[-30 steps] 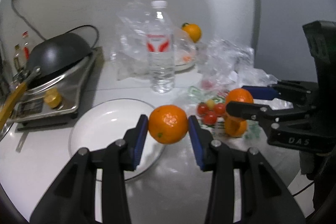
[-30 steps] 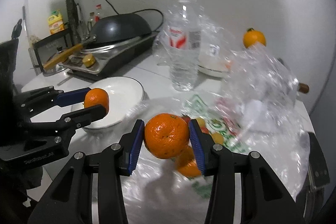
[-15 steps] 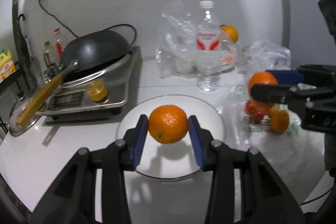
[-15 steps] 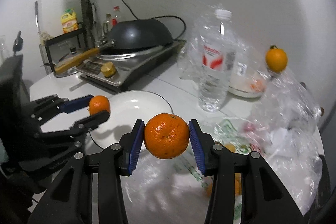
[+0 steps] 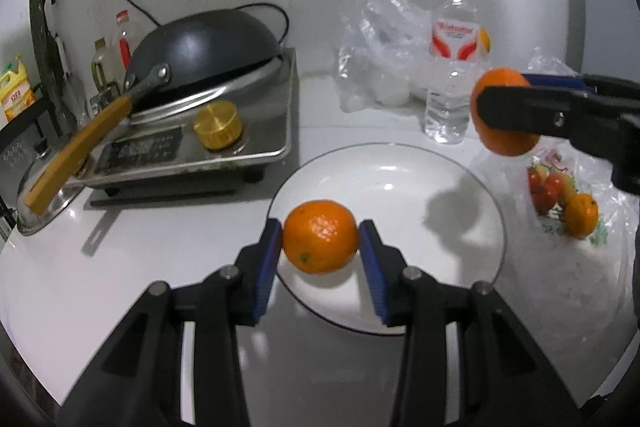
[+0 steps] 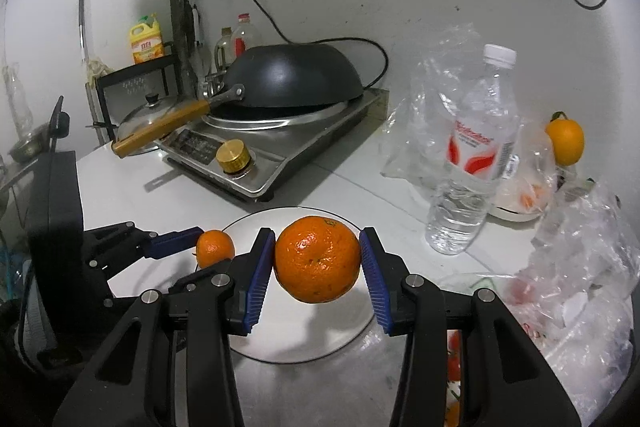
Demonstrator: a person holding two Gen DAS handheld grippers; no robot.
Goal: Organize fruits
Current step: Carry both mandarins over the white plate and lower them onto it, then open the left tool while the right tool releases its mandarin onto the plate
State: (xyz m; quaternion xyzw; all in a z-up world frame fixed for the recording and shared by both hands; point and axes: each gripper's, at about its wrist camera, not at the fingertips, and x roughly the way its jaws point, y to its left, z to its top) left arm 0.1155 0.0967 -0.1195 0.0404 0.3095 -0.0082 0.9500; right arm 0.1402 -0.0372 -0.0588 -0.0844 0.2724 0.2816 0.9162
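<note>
My left gripper (image 5: pixel 320 239) is shut on an orange (image 5: pixel 320 235) held low over the near left part of the white plate (image 5: pixel 400 167). My right gripper (image 6: pixel 318 261) is shut on a second, larger orange (image 6: pixel 318 259) held above the plate (image 6: pixel 304 339). In the left wrist view that orange (image 5: pixel 502 143) hangs over the plate's far right rim. In the right wrist view the left gripper's orange (image 6: pixel 215 249) shows at the plate's left edge. A loose orange (image 5: pixel 582 215) and red cherry tomatoes (image 5: pixel 546 187) lie on a plastic bag (image 5: pixel 580 267) right of the plate.
A cooker (image 5: pixel 192 147) with a black wok (image 5: pixel 200 47) stands behind the plate to the left. A water bottle (image 5: pixel 452 67) and crumpled clear bags (image 5: pixel 376 59) stand at the back. Another orange (image 6: pixel 565 141) sits by the wall. Bottles and a rack (image 6: pixel 132 83) are far left.
Both grippers moved left with their oranges, from over the plastic bag to over the plate. My left gripper has come down close to the plate.
</note>
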